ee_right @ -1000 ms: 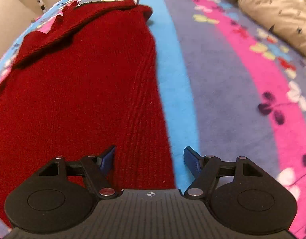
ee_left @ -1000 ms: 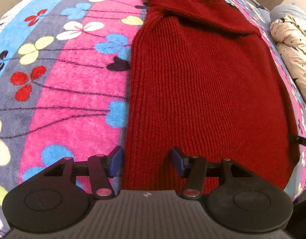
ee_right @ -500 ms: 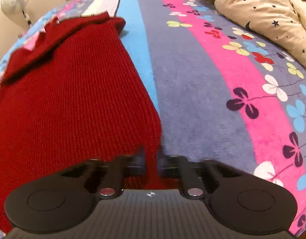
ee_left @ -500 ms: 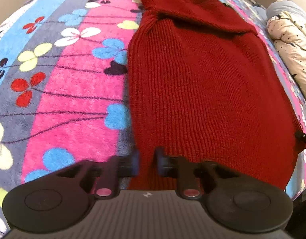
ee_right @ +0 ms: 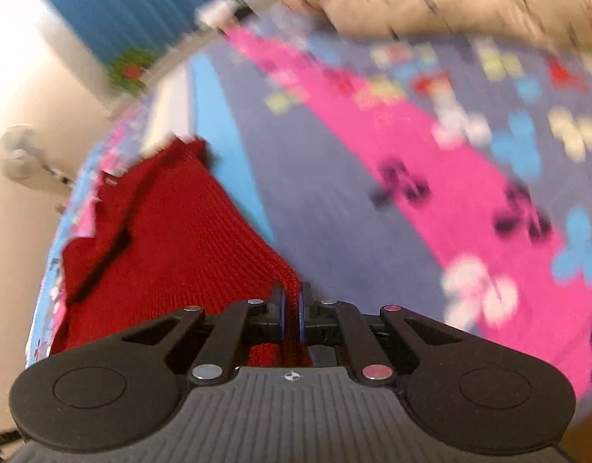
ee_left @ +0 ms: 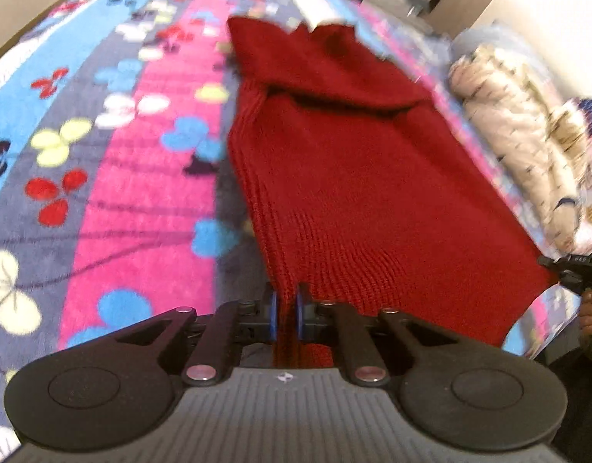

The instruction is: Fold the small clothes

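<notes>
Now left gripper [ee_left: 284, 310] pinches the red sweater [ee_left: 357, 177] hem (corner); right gripper [ee_right: 292, 310] likewise clamped on it.

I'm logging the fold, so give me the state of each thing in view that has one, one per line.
Sweater: on the blanket, sleeves folded in, both near corners pinched.
Left gripper: shut on sweater's corner.
Right gripper: shut on the other corner.
Quilt: bunched at the bed's edge.

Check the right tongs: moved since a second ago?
Yes. The right tongs, shut on the red sweater corner, have swung toward the far wall; the blue curtain and fan now show beyond the blanket.
</notes>
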The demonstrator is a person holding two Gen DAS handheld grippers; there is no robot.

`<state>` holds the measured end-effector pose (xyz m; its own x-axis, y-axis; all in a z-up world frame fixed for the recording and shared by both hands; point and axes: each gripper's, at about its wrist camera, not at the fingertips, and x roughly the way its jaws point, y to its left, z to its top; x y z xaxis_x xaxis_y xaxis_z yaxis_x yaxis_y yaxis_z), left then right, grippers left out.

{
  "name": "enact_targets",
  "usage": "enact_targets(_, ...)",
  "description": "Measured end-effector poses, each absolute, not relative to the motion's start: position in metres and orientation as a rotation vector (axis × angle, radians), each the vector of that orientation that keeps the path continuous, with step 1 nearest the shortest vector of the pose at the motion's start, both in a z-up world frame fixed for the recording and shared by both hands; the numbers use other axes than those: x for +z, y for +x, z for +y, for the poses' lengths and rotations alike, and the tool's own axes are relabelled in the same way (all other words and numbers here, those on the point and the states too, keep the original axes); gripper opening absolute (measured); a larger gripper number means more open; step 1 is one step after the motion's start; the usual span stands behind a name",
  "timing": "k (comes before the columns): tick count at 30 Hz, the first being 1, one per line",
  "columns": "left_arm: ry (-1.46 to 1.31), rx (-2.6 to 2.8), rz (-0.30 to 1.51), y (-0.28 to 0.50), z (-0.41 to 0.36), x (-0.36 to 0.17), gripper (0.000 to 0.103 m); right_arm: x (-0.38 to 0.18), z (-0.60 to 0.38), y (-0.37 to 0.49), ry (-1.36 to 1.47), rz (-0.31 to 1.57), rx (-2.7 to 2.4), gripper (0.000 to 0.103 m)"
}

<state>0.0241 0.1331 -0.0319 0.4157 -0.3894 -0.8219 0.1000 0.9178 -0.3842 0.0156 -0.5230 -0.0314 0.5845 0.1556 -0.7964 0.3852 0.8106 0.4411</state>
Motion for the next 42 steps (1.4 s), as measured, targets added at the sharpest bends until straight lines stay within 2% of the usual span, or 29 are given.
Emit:
enact_targets(3,-0.192,-0.239,1.182,0.033,0.119,-0.045,0.014,-0.037,-0.502,0.03,0.481,1.016,-0.161,0.01)
enact_targets(5,-0.16,-0.196,1.15,0.037,0.116,-0.043,0.017,-0.031,-0.49,0.034,0.359,0.99,-0.223,0.011)
enact_targets(7,-0.172,-0.191,1.055,0.038,0.115,-0.029,0.028,-0.022,-0.485,0.03,0.332,0.915,-0.254,0.02)
enact_targets(9,-0.206,-0.23,0.975,0.039,0.112,-0.017,0.035,-0.009,-0.485,0.026,0.373,0.828,-0.206,0.034)
enact_targets(11,-0.225,-0.288,0.963,0.043,0.104,-0.014,0.041,-0.003,-0.478,0.027,0.378,0.778,-0.123,0.042)
enact_targets(15,-0.09,-0.318,1.079,0.049,0.076,-0.033,0.049,-0.017,-0.459,0.038,0.328,0.882,-0.024,0.047)
enact_targets(17,-0.023,-0.299,1.171,0.053,0.067,-0.049,0.05,-0.036,-0.451,0.045,0.292,1.022,-0.027,0.047)
enact_targets(19,0.01,-0.299,1.18,0.053,0.064,-0.053,0.051,-0.057,-0.448,0.05,0.225,1.15,-0.058,0.047)
enact_targets(20,0.001,-0.299,1.169,0.054,0.064,-0.05,0.052,-0.059,-0.444,0.05,0.205,1.148,-0.056,0.047)
enact_targets(29,-0.093,-0.235,1.079,0.055,0.072,-0.036,0.057,-0.037,-0.439,0.046,0.198,1.021,-0.06,0.047)
enact_targets(33,-0.118,-0.182,1.007,0.057,0.076,-0.025,0.068,-0.035,-0.449,0.055,0.229,0.954,-0.063,0.047)
enact_targets(36,-0.145,-0.148,0.964,0.054,0.08,-0.017,0.069,-0.027,-0.449,0.056,0.231,0.899,-0.068,0.047)
enact_targets(39,-0.149,-0.102,0.906,0.053,0.082,-0.01,0.078,-0.019,-0.448,0.057,0.251,0.845,-0.071,0.047)
enact_targets(42,-0.111,-0.071,0.844,0.05,0.081,-0.003,0.079,-0.013,-0.449,0.06,0.279,0.796,-0.076,0.047)
